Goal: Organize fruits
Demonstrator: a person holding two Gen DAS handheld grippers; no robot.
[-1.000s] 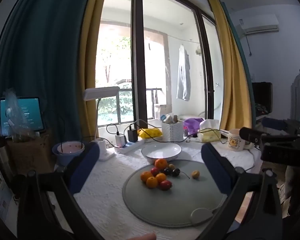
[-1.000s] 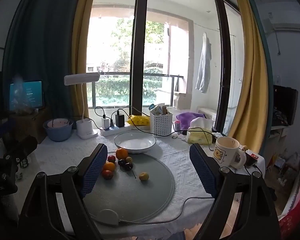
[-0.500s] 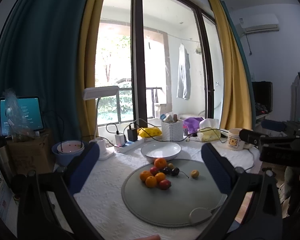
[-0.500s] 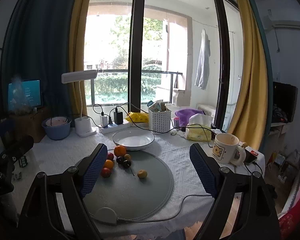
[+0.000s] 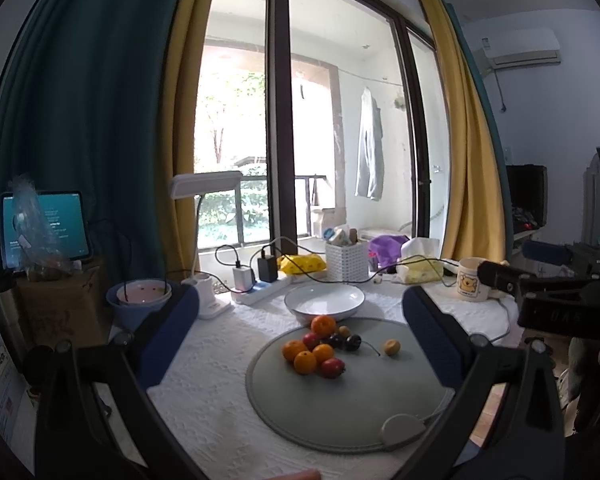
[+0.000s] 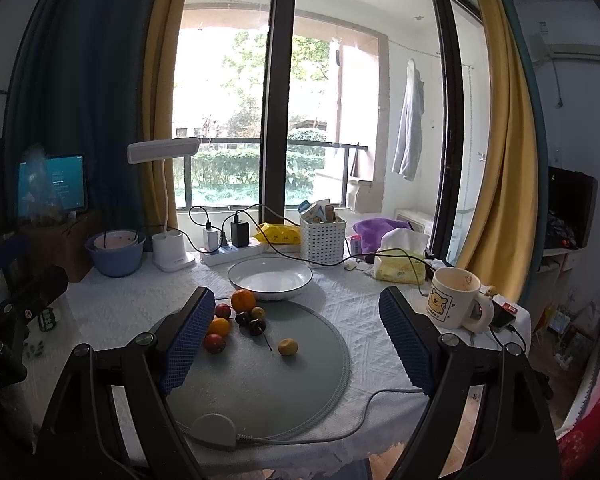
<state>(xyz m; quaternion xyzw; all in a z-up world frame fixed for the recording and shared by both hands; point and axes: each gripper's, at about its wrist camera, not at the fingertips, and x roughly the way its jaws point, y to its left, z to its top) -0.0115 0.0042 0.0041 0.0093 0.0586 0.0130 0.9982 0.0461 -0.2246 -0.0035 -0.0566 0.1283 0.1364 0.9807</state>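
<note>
Both tongs gape wide, empty; right tongs (image 6: 298, 334) hide part of the fruit cluster (image 6: 236, 318).

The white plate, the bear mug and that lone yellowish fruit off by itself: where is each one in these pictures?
white plate (image 6: 270, 277): right wrist view, on its bare inner base.
bear mug (image 6: 454, 296): right wrist view, on its front wall by the bear print.
lone yellowish fruit (image 6: 288, 347): right wrist view, on its middle.

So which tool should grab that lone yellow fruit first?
Probably the right tool: it hangs open with the yellow fruit almost centred between its fingers. For the left tool, also open, that fruit sits off to its right side.
</note>
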